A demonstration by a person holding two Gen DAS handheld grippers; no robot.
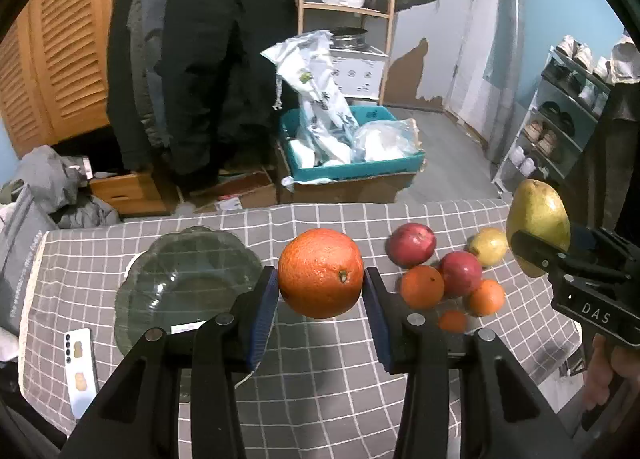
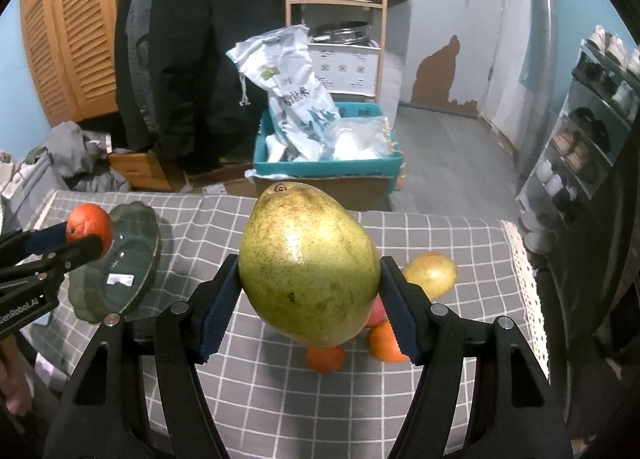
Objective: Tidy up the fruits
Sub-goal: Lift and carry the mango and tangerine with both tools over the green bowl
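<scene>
- Left of the left gripper (image 1: 320,283), the scalloped glass bowl (image 1: 176,271) sits on the grey checked tablecloth (image 1: 320,371); it looks empty, apart from a label seen through the glass.
- Further left and nearer the handles, a white phone (image 1: 80,363) lies by the cloth's edge.
- The left gripper has its blue pads pressed on either side of a large orange (image 1: 322,273), held clear above the cloth and just right of the bowl.
- Right of the left gripper and beyond it, the loose fruit lies in a cluster: two red apples (image 1: 412,245), three smaller oranges (image 1: 422,286) and a yellow pear (image 1: 489,247), touching one another.
- Furthest right, the right gripper (image 2: 310,283) is clamped on a big green pear (image 2: 310,267), also off the table; the cluster lies under and just past its fingertips.
- Judged step: both fruits are picked up and in carry toward the bowl; nothing has been placed yet.
- Next move calls for bringing the orange over the bowl's hollow, lowering it before letting go so that it does not roll or knock the glass, then the same for the pear, keeping the two grippers from crossing.
</scene>
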